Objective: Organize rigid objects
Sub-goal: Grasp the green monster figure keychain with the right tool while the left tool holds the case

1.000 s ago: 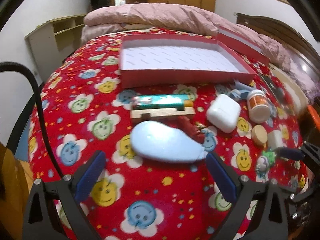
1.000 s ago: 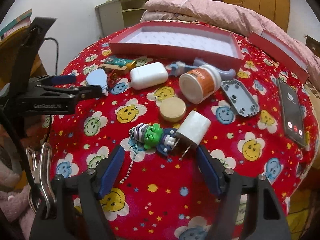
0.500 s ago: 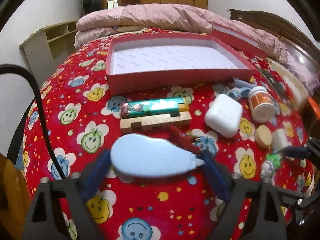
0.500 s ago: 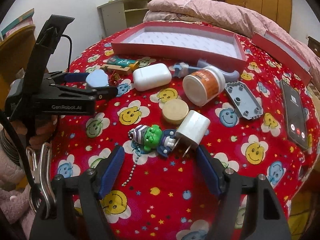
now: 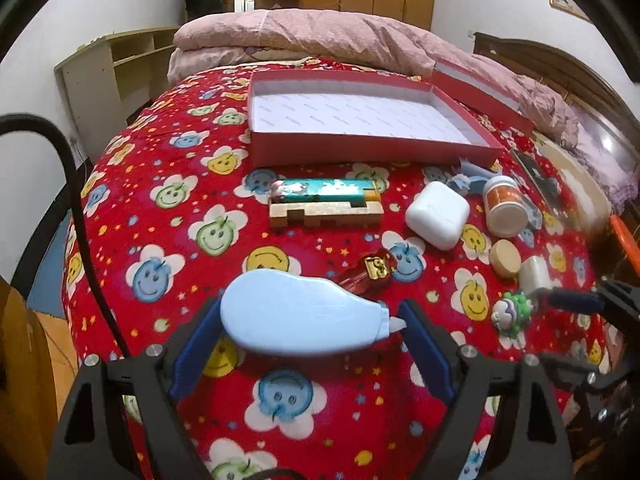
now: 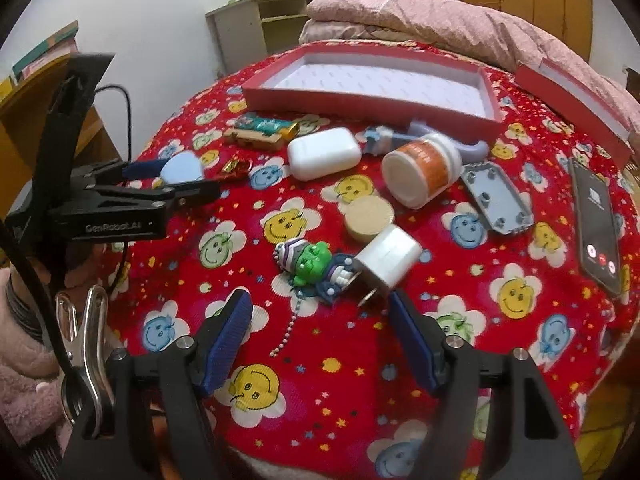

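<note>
the light, stiff, smooth tape dispenser (image 5: pixel 304 316) is clamped end-to-end in the left gripper (image 5: pixel 310 344); slipping seems likely. the right gripper (image 6: pixel 320 332) is closing, nothing gripped.

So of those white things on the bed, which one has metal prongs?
The small white cube-shaped charger plug, beside the green toy figure. The rounded white case and the tipped-over white jar show none.

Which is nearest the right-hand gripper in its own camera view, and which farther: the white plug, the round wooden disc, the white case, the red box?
From the right gripper:
1. White plug, just ahead, slightly right.
2. Wooden disc, behind it.
3. White case, farther, centre.
4. Red box, farthest back.
</note>
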### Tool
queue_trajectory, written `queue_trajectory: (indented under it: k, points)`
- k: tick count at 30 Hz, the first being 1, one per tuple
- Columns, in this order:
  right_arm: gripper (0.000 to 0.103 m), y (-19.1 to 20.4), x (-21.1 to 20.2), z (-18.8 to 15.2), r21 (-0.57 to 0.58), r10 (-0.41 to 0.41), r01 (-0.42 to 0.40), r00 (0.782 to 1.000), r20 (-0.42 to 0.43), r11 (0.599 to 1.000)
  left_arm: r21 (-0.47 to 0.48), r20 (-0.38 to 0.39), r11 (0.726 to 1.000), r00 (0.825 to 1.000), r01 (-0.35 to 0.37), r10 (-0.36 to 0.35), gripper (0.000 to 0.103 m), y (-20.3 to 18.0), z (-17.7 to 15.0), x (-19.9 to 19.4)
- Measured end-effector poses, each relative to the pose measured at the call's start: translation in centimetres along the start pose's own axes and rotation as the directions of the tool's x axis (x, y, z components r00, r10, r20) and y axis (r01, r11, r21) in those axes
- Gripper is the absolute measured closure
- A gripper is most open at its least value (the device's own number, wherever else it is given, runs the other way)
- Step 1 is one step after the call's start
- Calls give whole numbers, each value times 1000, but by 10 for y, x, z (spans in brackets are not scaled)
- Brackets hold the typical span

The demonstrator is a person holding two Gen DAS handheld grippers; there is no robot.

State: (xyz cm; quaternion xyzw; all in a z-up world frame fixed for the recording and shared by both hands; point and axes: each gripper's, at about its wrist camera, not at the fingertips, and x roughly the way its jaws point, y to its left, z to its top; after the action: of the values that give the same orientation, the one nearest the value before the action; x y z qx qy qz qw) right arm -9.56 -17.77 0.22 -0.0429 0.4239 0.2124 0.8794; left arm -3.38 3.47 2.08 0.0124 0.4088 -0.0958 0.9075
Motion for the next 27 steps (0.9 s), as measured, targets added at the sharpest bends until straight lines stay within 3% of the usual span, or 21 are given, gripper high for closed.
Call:
queue_trajectory:
  k: [4, 7, 10, 19, 27]
  points:
    - [34, 2, -10, 2, -1, 2, -2, 1000, 31, 1000, -14, 3, 1000, 1000, -4, 4, 13, 2, -2, -7]
    - [42, 7, -14, 3, -6, 53, -53, 998, 38, 999, -16, 1, 1000, 1000, -7, 7, 13, 2, -4, -9]
    - [43, 12, -6, 6, -5, 100, -100, 995, 5, 995, -18, 2, 1000, 1000, -4, 4, 13, 1, -5, -12]
    - [43, 6, 19, 12, 11, -38, 39, 999, -32, 999, -25, 31, 1000, 1000, 3, -2, 13, 0, -4, -28]
    - [43, 13, 28, 15, -36, -57, 57, 998, -8, 998, -31, 27, 1000, 1000, 1, 0, 13, 0, -3, -27]
